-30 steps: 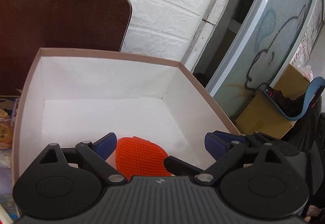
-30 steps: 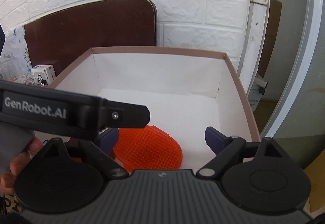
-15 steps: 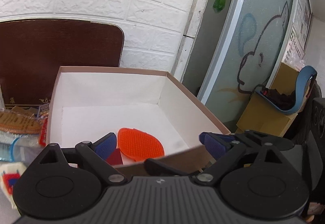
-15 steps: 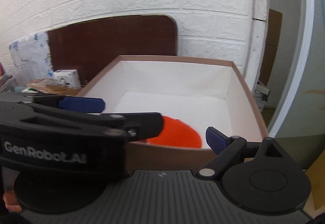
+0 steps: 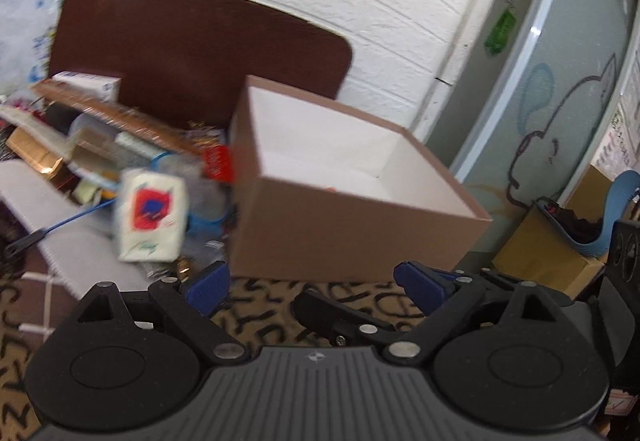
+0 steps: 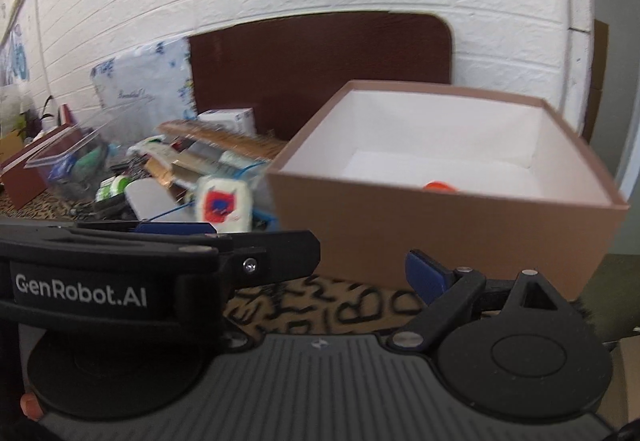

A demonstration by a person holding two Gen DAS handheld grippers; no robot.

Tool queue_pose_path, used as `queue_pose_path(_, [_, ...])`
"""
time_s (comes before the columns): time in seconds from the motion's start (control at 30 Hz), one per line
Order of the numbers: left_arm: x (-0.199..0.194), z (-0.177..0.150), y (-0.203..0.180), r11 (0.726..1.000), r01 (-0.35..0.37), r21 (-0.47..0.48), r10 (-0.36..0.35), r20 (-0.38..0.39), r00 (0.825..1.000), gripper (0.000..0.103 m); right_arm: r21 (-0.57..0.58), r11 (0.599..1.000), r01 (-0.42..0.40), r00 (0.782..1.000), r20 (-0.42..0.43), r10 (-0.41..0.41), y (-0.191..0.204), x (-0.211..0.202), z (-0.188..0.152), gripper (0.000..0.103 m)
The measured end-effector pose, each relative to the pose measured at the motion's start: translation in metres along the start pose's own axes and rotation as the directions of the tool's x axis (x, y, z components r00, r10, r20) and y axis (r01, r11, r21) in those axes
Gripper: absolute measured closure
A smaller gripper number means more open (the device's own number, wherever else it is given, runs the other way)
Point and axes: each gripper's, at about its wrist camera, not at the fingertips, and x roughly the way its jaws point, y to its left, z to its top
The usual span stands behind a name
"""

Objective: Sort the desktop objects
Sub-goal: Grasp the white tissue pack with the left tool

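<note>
A brown cardboard box (image 5: pixel 352 237) with a white inside stands on the leopard-print cloth, ahead of both grippers. An orange bristled pad (image 6: pixel 440 185) lies inside it; only a sliver shows over the near wall. My left gripper (image 5: pixel 314 287) is open and empty, short of the box's near wall. My right gripper (image 6: pixel 316 281) is open and empty too; one blue fingertip (image 6: pixel 424 275) shows, the other is hidden behind the left gripper's black body (image 6: pixel 120 281). A white tissue pack (image 5: pixel 150 215) with a red and blue print lies left of the box.
Left of the box is a pile of clutter: a long brown comb-like item (image 5: pixel 120 117), a clear plastic tub (image 6: pixel 64 165), a small white carton (image 6: pixel 228 119), a blue cord (image 5: pixel 72 219). A dark brown board (image 5: pixel 192 53) leans on the brick wall. A glass door (image 5: pixel 560 89) is at the right.
Both grippers have drawn back out of the box and swung left, so its outer wall and the clutter show. The orange pad stays inside the box.
</note>
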Motion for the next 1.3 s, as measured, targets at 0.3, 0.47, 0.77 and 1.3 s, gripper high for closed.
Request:
queue_pose_path(0.3, [-0.015,-0.005,0.044,0.992,-0.125,0.014,0.124,0.041,0.991,0.007,0.025,0.993,-0.117,0.993,-0.024,0.117,0.043,0.034,-0.022,0.012])
queue_pose_path(0.47, [-0.005,0.002,0.063,0.987,-0.158,0.029,0.157,0.048,0.986,0.008,0.010,0.991,-0.136,0.991,-0.002,0.136,0.049,0.050,-0.023,0.012])
queue_pose_path(0.77, [0.030,0.026,0.084,0.985,-0.155,0.072,0.155,0.009,0.988,0.021,-0.021,0.988,-0.152,0.988,0.020,0.152,0.048,0.088,-0.015,0.018])
queue_pose_path(1.3, [0.056,0.039,0.100,0.986,-0.126,0.110,0.134,-0.073,0.988,0.050,-0.088,0.989,-0.120,0.992,0.021,0.122,0.055,0.134,-0.002,0.038])
